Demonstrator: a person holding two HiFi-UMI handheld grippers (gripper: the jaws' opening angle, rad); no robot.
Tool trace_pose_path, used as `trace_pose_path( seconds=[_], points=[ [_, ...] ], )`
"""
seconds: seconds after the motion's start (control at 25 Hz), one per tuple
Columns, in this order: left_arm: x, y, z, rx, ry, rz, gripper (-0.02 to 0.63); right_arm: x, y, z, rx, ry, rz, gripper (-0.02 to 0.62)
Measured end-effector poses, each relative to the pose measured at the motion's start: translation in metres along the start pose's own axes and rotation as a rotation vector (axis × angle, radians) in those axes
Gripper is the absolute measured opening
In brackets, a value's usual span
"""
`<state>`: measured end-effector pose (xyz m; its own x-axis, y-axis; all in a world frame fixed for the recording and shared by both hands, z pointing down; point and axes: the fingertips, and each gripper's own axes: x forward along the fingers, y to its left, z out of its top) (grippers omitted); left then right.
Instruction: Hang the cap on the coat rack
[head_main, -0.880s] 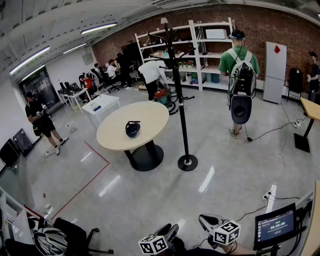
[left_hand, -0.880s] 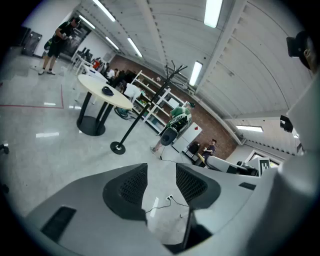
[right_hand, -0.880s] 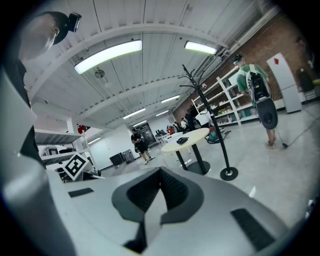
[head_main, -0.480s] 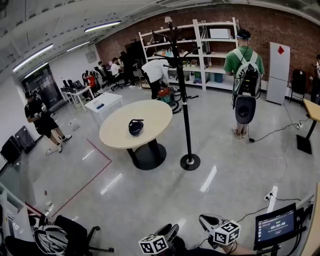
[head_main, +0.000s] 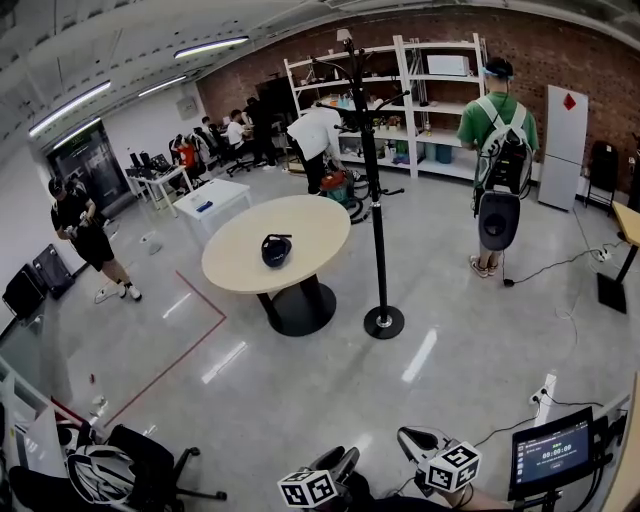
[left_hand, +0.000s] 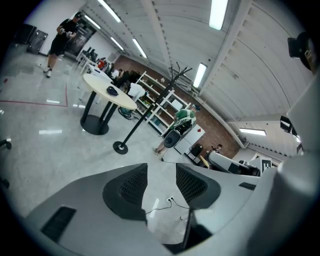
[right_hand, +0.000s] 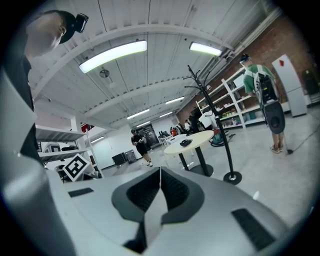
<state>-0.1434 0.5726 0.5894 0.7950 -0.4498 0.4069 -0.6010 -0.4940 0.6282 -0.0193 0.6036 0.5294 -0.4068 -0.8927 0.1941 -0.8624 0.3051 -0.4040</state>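
Observation:
A dark blue cap (head_main: 276, 250) lies on the round beige table (head_main: 310, 225) in the middle of the room. Just right of the table stands the black coat rack (head_main: 377, 200) on its round base. Both grippers are low at the bottom edge of the head view, far from the table. My left gripper (left_hand: 161, 182) is open, with only floor between its pads. My right gripper (right_hand: 160, 187) is shut on nothing. The cap (left_hand: 113, 90) and the coat rack (left_hand: 150, 106) show far off in the left gripper view, and the cap (right_hand: 185, 142) and the coat rack (right_hand: 215, 125) likewise in the right gripper view.
A person in a green shirt with a backpack (head_main: 497, 150) stands right of the rack. White shelves (head_main: 420, 100) line the brick back wall. An office chair (head_main: 130, 470) is at the bottom left, a monitor (head_main: 550, 450) at the bottom right. Cables (head_main: 545, 265) lie on the floor.
The head view has shifted a little, so the table and rack sit slightly further right. The person in green has moved right. Both grippers keep their place in the view.

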Motion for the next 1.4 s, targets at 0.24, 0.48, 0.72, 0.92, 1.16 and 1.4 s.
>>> trace_pose_path(
  seconds=[0.24, 0.48, 0.72, 0.92, 1.16, 1.4],
  points=[
    [0.003, 0.006, 0.008, -0.008, -0.016, 0.02, 0.189, 0.012, -0.008, 0.0, 0.011, 0.021, 0.01, 0.005],
    [0.001, 0.025, 0.023, -0.026, -0.028, 0.039, 0.189, 0.039, -0.006, 0.001, 0.013, 0.042, 0.027, 0.005],
    [0.014, 0.042, 0.044, -0.033, -0.028, 0.051, 0.189, 0.068, -0.017, 0.007, 0.024, 0.057, 0.029, 0.005],
    [0.039, 0.06, 0.073, -0.036, -0.029, 0.045, 0.189, 0.104, -0.035, 0.018, 0.025, 0.069, 0.033, 0.005],
    [0.046, 0.086, 0.109, -0.048, -0.035, 0.058, 0.189, 0.147, -0.038, 0.031, 0.024, 0.089, 0.037, 0.005],
    [0.049, 0.115, 0.146, -0.068, -0.058, 0.072, 0.189, 0.192, -0.038, 0.045, 0.029, 0.105, 0.049, 0.005]
  ],
)
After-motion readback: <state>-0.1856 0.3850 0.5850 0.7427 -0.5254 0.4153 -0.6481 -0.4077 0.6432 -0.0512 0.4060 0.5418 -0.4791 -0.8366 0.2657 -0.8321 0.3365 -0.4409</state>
